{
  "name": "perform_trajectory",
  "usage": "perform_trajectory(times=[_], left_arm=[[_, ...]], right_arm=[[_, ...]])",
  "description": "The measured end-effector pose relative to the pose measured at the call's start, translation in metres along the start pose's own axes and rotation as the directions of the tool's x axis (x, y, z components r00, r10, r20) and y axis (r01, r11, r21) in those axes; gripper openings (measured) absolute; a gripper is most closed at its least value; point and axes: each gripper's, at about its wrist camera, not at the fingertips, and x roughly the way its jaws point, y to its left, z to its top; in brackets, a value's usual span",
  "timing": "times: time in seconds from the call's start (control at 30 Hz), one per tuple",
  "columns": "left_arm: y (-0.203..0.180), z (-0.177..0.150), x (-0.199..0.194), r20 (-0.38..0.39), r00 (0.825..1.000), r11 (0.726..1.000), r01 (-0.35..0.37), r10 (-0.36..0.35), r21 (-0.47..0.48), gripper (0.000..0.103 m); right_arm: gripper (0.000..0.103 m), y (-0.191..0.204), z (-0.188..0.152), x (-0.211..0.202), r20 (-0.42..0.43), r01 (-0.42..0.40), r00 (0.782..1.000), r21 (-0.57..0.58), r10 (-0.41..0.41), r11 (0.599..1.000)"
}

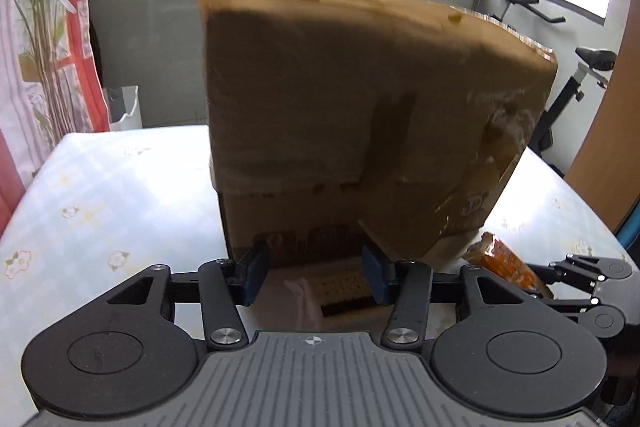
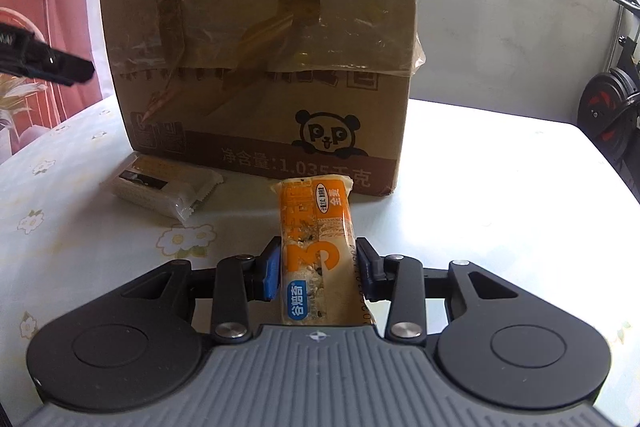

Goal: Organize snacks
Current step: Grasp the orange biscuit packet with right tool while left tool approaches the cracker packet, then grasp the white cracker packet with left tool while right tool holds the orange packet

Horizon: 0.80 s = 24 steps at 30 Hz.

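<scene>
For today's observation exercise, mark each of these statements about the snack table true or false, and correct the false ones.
1. The right gripper is shut on the orange snack bar. True.
2. The cardboard box carries a panda drawing. True.
3. The left gripper holds the white snack pack. False: its jaws are open around it, not pressing.
4. The tablecloth is plain red. False: it is pale with flowers.

Both wrist cams sit low over the table (image 2: 500,187), tilted down, facing the box (image 1: 360,99) close up. Left one's nearer; both catch the box.
</scene>
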Motion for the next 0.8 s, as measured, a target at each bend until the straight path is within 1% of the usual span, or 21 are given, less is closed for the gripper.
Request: perform_trajectory(times=[0.17, 0.37, 0.43, 0.57, 0.67, 0.8], left_arm=[[-0.011, -0.005, 0.041, -0.046, 0.998, 0.999, 0.047, -0.047, -0.011, 0.051], [-0.021, -0.003, 0.076, -0.096, 0.994, 0.998, 0.059, -0.056, 0.031, 0.051], [-0.017, -0.003, 0.084, -0.116, 0.992, 0.998, 0.06, -0.057, 0.02, 0.051], [-0.006, -0.016, 0.078, -0.12, 0.989, 0.996, 0.081, -0.085, -0.043, 0.052], [-0.002, -0.026, 0.067, -0.13, 0.986, 0.993, 0.093, -0.102, -0.068, 0.052], [-0.005, -0.041, 0.053, -0.158, 0.977, 0.987, 0.131, -0.146, -0.097, 0.056]], right_arm=[[0.039, -0.005, 0.001, 0.003, 0.001, 0.0, 1.0, 0.037, 0.0, 0.999], [0.039, -0.005, 0.001, 0.004, -0.004, -0.006, 1.0, 0.036, 0.006, 0.999], [0.039, -0.006, 0.001, 0.004, -0.006, -0.01, 1.0, 0.038, 0.01, 0.999], [0.039, -0.007, 0.001, 0.005, -0.007, -0.015, 1.0, 0.045, 0.015, 0.999], [0.039, -0.007, 0.001, 0.005, -0.009, -0.016, 1.0, 0.045, 0.016, 0.999], [0.039, -0.005, 0.001, 0.005, -0.009, -0.013, 1.0, 0.038, 0.014, 0.999]])
